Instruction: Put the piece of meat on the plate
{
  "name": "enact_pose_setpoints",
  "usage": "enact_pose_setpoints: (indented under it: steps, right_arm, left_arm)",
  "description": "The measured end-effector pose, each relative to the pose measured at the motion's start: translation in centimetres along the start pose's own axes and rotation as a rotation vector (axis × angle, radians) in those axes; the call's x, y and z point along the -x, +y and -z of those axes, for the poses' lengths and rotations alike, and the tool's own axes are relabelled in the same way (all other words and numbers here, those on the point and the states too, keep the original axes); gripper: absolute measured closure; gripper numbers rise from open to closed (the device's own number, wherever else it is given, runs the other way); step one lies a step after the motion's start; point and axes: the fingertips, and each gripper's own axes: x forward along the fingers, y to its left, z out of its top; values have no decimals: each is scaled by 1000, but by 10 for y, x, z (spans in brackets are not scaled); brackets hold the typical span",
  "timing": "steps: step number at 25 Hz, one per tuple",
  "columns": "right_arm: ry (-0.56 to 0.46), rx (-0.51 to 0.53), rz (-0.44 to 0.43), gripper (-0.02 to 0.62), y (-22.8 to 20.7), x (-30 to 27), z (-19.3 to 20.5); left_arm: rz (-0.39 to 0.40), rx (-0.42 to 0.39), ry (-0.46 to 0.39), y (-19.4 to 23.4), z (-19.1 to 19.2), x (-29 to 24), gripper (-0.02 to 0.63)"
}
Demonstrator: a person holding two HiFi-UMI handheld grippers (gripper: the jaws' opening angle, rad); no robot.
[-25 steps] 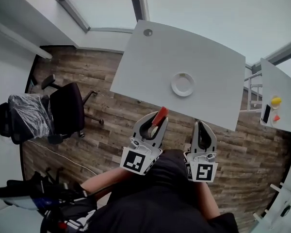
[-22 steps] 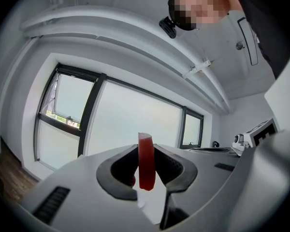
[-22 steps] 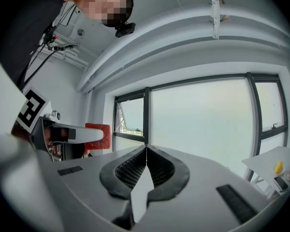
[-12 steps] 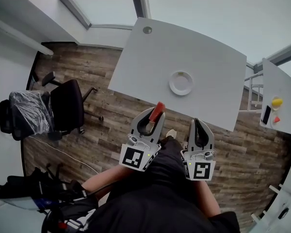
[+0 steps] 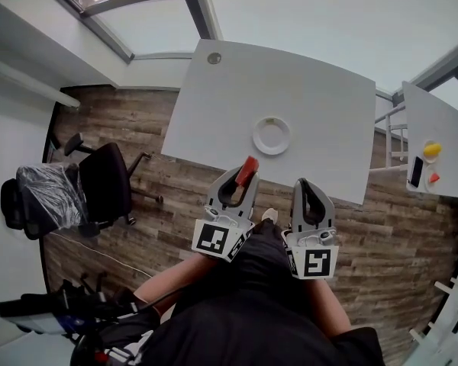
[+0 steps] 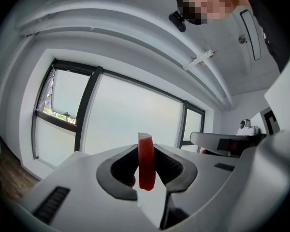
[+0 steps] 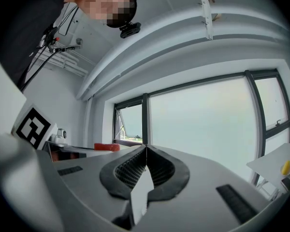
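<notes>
Left gripper (image 6: pixel 146 152): jaws partway closed and clamped on the piece of meat (image 6: pixel 146 161), with the pads pressing its two flat sides.
Piece of meat: a thin red slab standing on edge between the left jaws. Its top pokes out past the fingertips.
Right gripper (image 7: pixel 146 149): jaws together with the tips meeting, and nothing between them.
Grippers, head view: side by side in front of the person's dark-clothed body, both pointing towards the table (image 5: pixel 328 90). The marker cubes sit on the ends nearest the body.
Meat against table: in the head view the red slab shows right at the table's near edge, short of the plate (image 5: pixel 272 136).
Plate: a small white round plate lying on the white tabletop, apart from both grippers, with nothing on it.
Floor (image 5: pixel 175 193): wood-look planks under the grippers.
Office chair (image 5: pixel 103 181): black, well to the left of the table.
Second white table (image 5: pixel 443 113): at the right, carrying a yellow object (image 5: pixel 433 149) and other small items too small to tell.
</notes>
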Motion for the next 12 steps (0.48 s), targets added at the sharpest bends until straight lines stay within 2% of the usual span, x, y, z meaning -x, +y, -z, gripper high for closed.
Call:
enact_pose_setpoints:
  steps: [7,12]
  right_arm:
    - [1,12,1,588,-16,-12,-1]
    - [15,12,-7,588,-23,-24,5]
  left_arm:
    - [13,-13,32,7,21,-29,512]
    - [12,1,93,13,41,-50,512]
